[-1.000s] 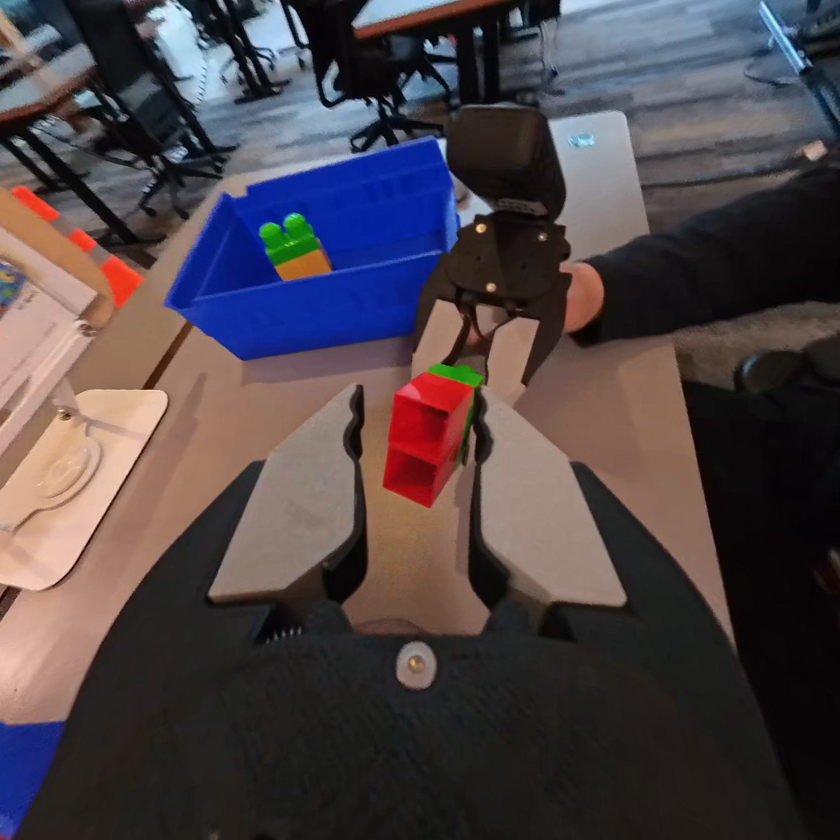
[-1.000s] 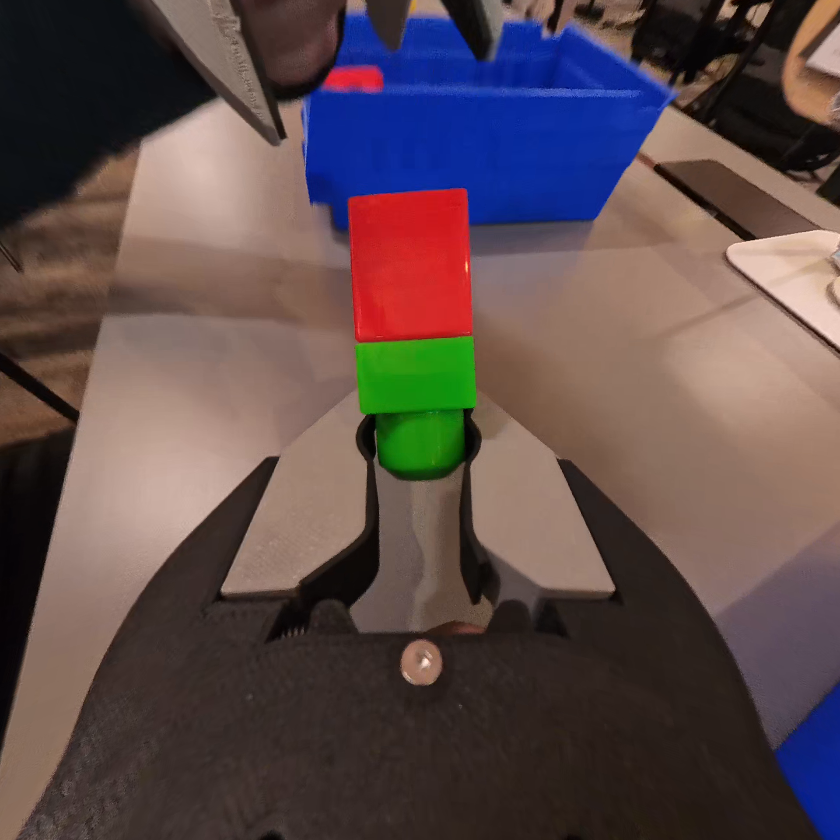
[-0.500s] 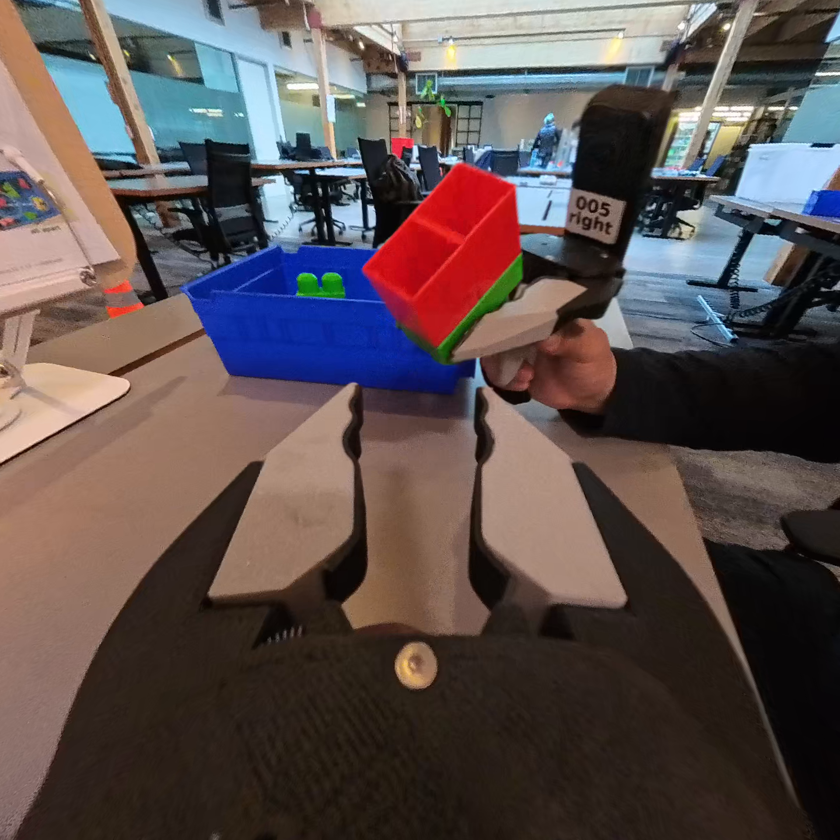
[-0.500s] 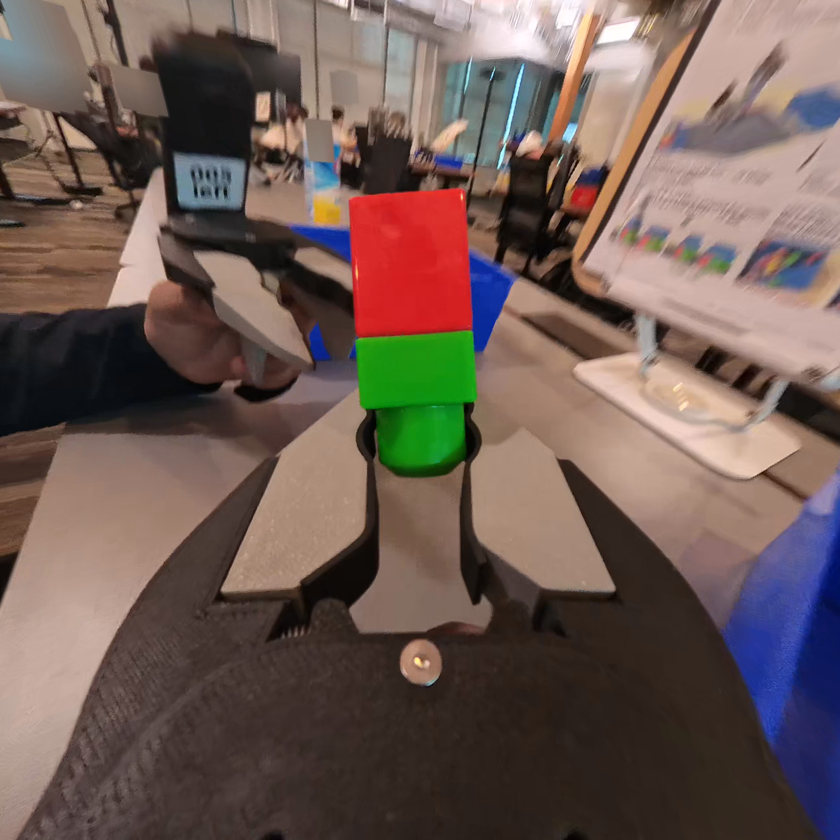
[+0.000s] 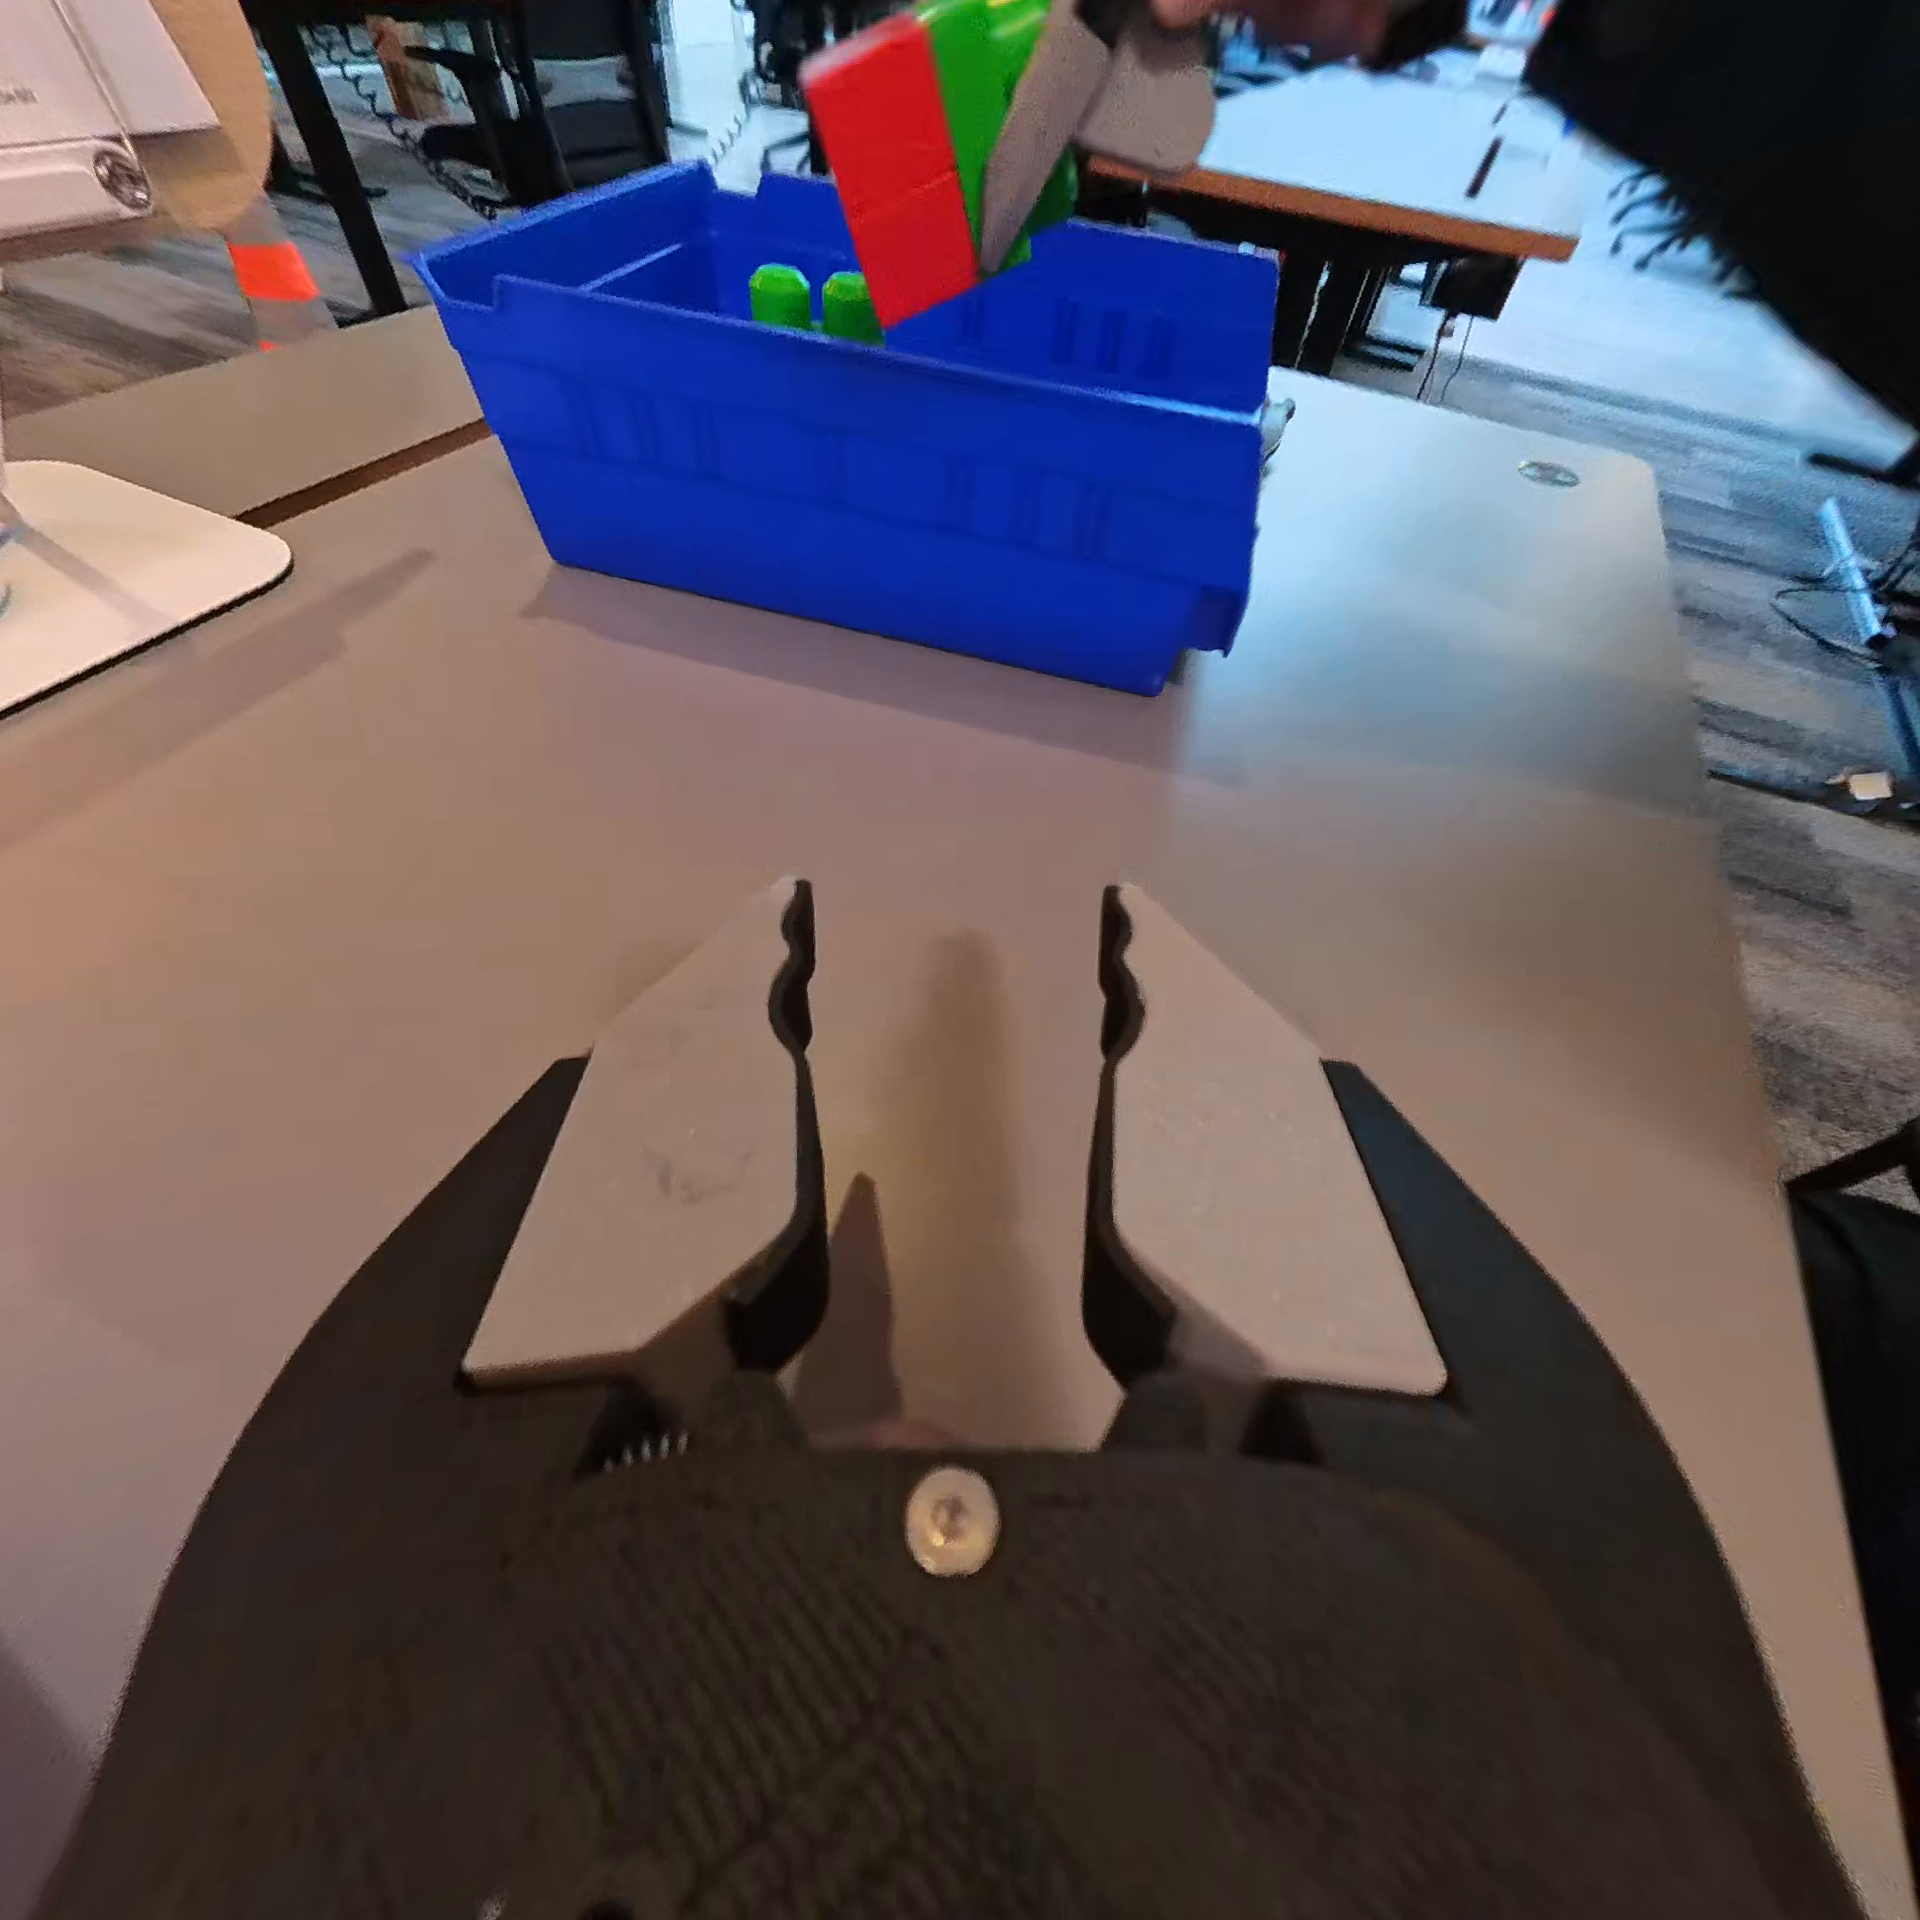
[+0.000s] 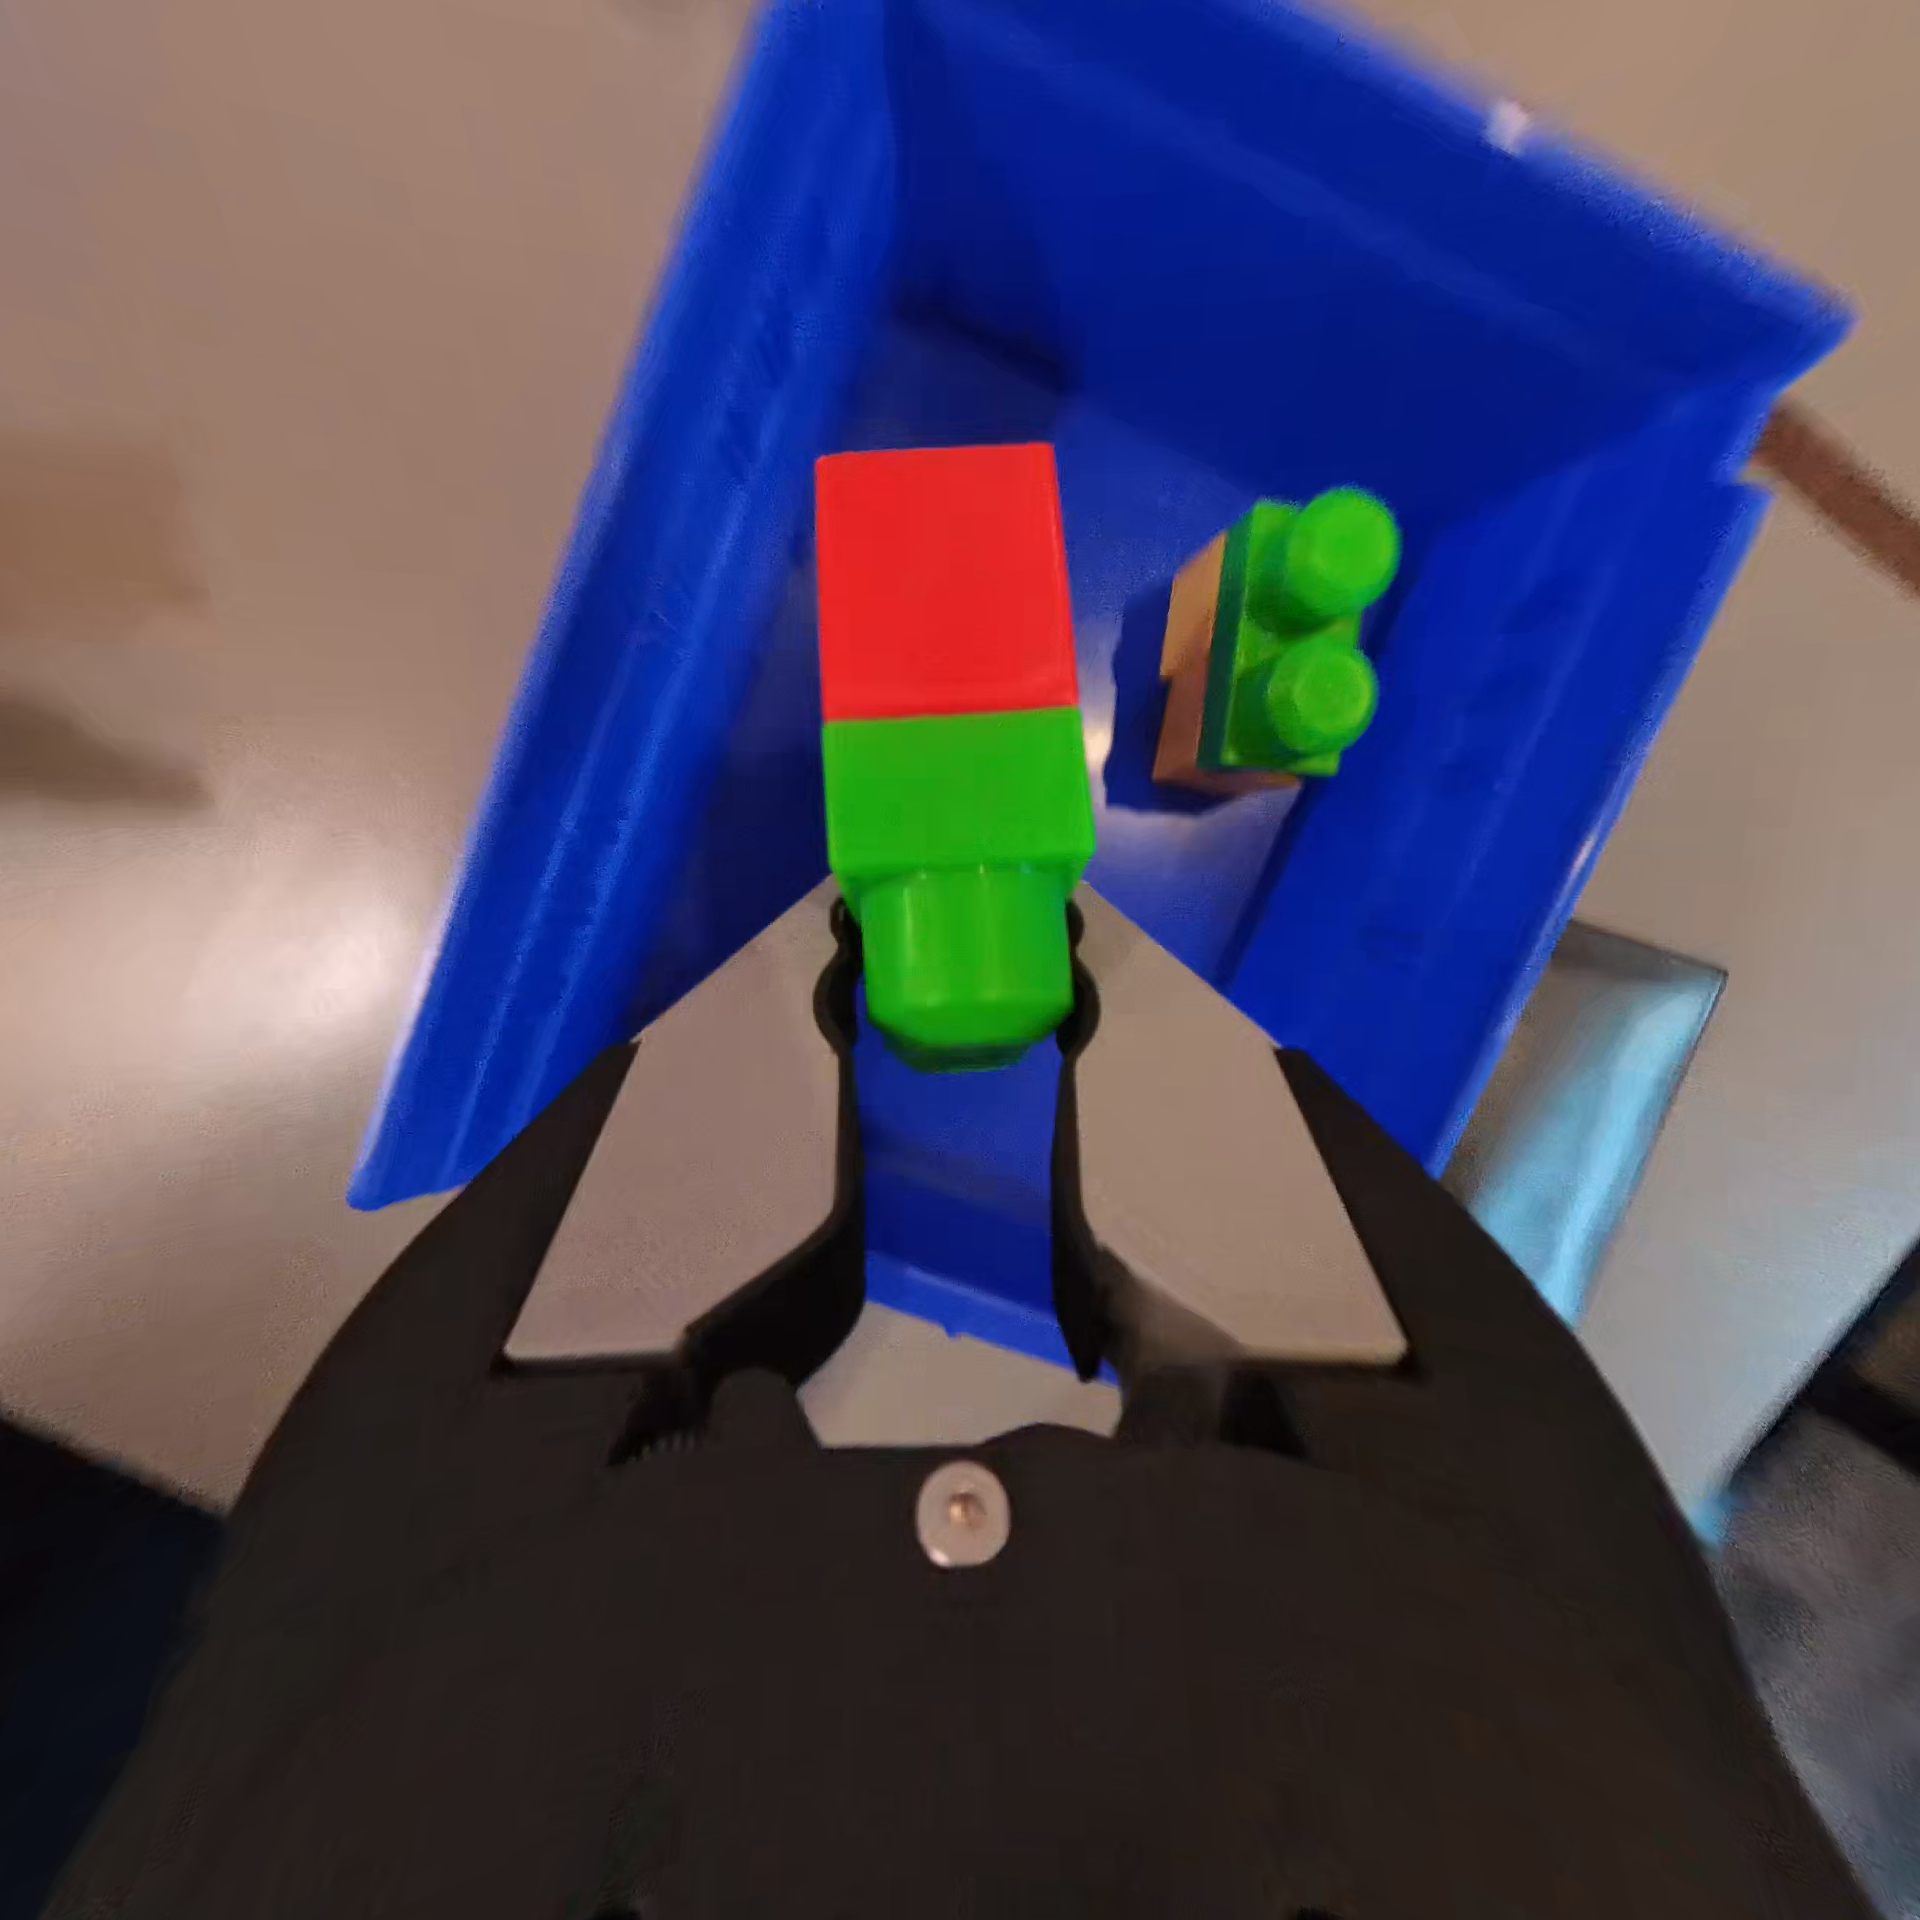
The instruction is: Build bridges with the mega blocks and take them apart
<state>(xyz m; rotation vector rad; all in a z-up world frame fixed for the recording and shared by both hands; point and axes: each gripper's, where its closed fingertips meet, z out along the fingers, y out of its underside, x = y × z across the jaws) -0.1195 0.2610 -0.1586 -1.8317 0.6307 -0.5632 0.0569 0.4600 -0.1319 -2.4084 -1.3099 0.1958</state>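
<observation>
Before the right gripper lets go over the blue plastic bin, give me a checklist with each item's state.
1. Right gripper clamps the green stud of the green-and-red block stack: ok.
2. Stack over the blue plastic bin: ok.
3. Bin floor below the stack free: ok.
4. Clear of the green-on-tan block pair inside: ok, apart.
5. Left gripper open, nothing between its fingers, away from the bin: ok.
6. Drop height: cannot tell.

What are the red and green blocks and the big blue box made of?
The red block and green block look like smooth, shiny moulded plastic: bright solid colour, soft glints, and a rounded stud that the right hand-held gripper pinches. The blue bin also looks like plastic, duller, with moulded ribs along its wall.
</observation>
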